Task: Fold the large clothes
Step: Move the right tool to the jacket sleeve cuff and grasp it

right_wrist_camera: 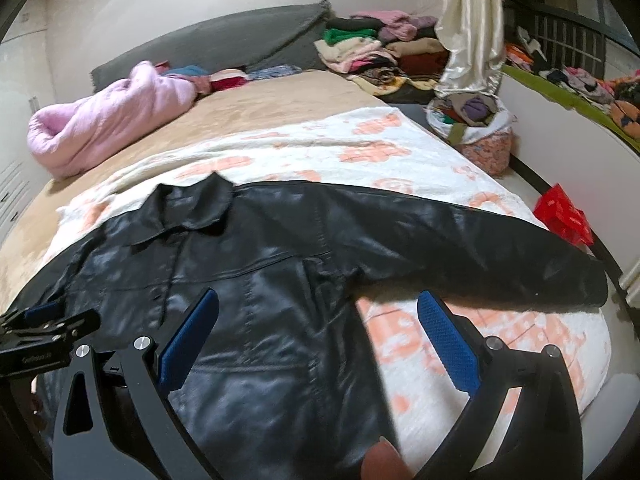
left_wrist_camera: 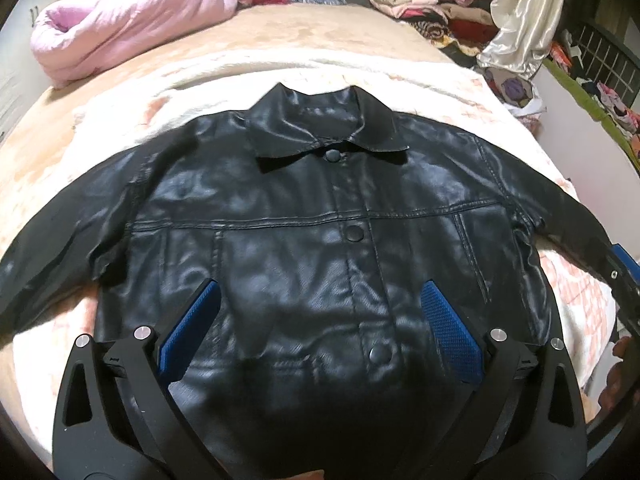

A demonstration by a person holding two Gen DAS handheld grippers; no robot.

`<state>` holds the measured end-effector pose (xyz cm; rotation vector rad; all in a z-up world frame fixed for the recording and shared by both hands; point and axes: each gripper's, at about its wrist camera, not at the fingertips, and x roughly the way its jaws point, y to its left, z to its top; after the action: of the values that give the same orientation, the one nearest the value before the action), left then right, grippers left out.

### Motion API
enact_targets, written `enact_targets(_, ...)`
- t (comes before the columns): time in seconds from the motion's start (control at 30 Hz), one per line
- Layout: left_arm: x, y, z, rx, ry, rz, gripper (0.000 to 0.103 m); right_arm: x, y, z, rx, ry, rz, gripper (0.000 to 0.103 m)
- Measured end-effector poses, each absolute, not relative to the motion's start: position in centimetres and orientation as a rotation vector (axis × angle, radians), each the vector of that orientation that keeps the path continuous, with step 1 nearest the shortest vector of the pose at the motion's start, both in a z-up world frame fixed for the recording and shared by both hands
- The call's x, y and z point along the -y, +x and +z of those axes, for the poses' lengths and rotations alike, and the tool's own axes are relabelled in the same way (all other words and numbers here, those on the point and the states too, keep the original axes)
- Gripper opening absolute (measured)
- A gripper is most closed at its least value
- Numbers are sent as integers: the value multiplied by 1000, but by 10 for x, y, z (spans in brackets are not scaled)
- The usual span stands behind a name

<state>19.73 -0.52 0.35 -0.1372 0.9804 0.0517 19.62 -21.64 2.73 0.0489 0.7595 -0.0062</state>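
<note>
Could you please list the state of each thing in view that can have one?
black leather jacket: laid flat front-up on the bed, buttoned, collar folded down, sleeves spread out, not yet folded.
left gripper: open, above the jacket's lower front, holding nothing.
right gripper: open, over the jacket's side below the sleeve, holding nothing.
pink quilt: bundled up, unfolded.
clothes pile: stacked, partly folded.

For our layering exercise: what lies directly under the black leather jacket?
The black leather jacket lies spread on a white blanket with orange flowers, which overlaps a tan bedcover. The blanket beneath the jacket is hidden.
</note>
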Motion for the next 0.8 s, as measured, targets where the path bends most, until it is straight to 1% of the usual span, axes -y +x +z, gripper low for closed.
enact_targets(0.4,32,254,-26,-1065,-97,10,94,290,248,-13,-809,175,-209,99)
enact_targets(0.6,48,275,-46,-1117,-86,-12,94,340,247,-28,-804,266,-349,99)
enact_targets(0.8,66,288,-54,-1131,-102,-63,94,396,239,-38,-783,355,-513,99)
